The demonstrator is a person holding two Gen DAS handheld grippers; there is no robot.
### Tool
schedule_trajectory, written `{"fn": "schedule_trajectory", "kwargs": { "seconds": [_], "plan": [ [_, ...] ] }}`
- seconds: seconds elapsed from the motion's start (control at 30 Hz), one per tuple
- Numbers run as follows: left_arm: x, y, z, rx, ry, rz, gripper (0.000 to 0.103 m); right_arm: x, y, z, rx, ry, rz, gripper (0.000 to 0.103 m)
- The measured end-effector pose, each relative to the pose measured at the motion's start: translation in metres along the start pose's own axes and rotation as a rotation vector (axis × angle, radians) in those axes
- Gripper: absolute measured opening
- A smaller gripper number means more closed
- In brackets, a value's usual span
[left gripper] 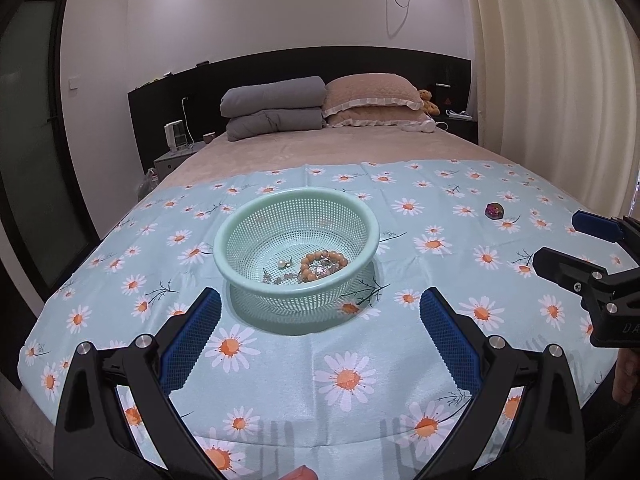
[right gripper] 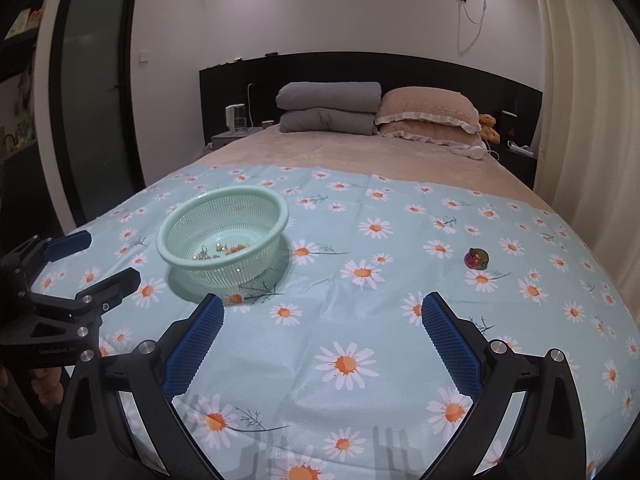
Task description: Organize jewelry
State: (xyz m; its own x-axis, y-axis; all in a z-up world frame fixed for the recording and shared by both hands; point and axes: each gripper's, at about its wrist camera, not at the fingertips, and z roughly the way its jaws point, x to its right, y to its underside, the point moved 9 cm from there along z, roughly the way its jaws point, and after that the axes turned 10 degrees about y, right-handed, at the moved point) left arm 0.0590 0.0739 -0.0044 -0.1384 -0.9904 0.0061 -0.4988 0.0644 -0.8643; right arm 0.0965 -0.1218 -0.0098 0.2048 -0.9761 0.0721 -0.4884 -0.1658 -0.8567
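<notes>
Sitting on cloth: one round mint-green perforated plastic basket (left gripper: 296,240), upright, on a light-blue daisy-print cloth (left gripper: 360,360) spread over the near part of a bed.
Basket contents: one bracelet of round orange-tan beads (left gripper: 324,266) coiled on the floor of the basket, one white pearl-like piece (left gripper: 285,264) just beside it, and a tangle of small clear or silvery bits (left gripper: 280,278) touching the bracelet; number of small bits cannot be told.
Same contents from right wrist view: pearly and tan beads (right gripper: 224,251) low inside the basket (right gripper: 222,236), too small to separate.
Outside the basket: one small round iridescent purple-green ornament (left gripper: 495,211), alone on the cloth, well apart from the basket toward the right; also seen in the right wrist view (right gripper: 476,259), on the cloth (right gripper: 360,340).
Left gripper (left gripper: 320,324): black frame, two blue ribbed pads spread wide, nothing between them, hovering just in front of the basket's near rim.
Right gripper (right gripper: 322,328): two blue pads spread wide, nothing held, over bare cloth between basket and ornament, nearer the camera than both.
Grippers counted: two, each visible at the edge of the other's view.
Head of bed: two folded grey blankets (left gripper: 274,108) stacked, two tan ruffled pillows (left gripper: 374,98) stacked beside them, one small brown teddy bear (left gripper: 429,101), one white pair of headphones (right gripper: 474,151).
Behind: black headboard (left gripper: 360,64), cream curtain (left gripper: 540,60) at right.
</notes>
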Motion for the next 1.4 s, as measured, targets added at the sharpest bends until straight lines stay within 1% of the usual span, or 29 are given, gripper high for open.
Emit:
{"fn": "schedule_trajectory", "kwargs": {
  "seconds": [0.1,0.2,0.47,1.0,1.4],
  "plan": [
    [0.003,-0.001,0.0,-0.001,-0.001,0.008,0.097,0.002,0.002,0.003,-0.008,-0.003,0.007,0.095],
    [0.005,-0.001,0.001,-0.005,0.004,0.006,0.098,0.0,0.005,0.005,-0.014,0.005,-0.005,0.095],
    [0.008,-0.001,0.002,-0.013,-0.005,0.011,0.098,-0.007,0.011,0.006,-0.019,-0.007,-0.028,0.095],
    [0.003,0.003,0.005,-0.026,-0.01,-0.016,0.098,-0.011,0.009,0.004,-0.013,-0.038,-0.026,0.095],
    [0.002,0.004,0.004,-0.024,-0.011,-0.025,0.098,-0.013,0.008,0.005,-0.014,-0.028,-0.037,0.095]
  ]
}}
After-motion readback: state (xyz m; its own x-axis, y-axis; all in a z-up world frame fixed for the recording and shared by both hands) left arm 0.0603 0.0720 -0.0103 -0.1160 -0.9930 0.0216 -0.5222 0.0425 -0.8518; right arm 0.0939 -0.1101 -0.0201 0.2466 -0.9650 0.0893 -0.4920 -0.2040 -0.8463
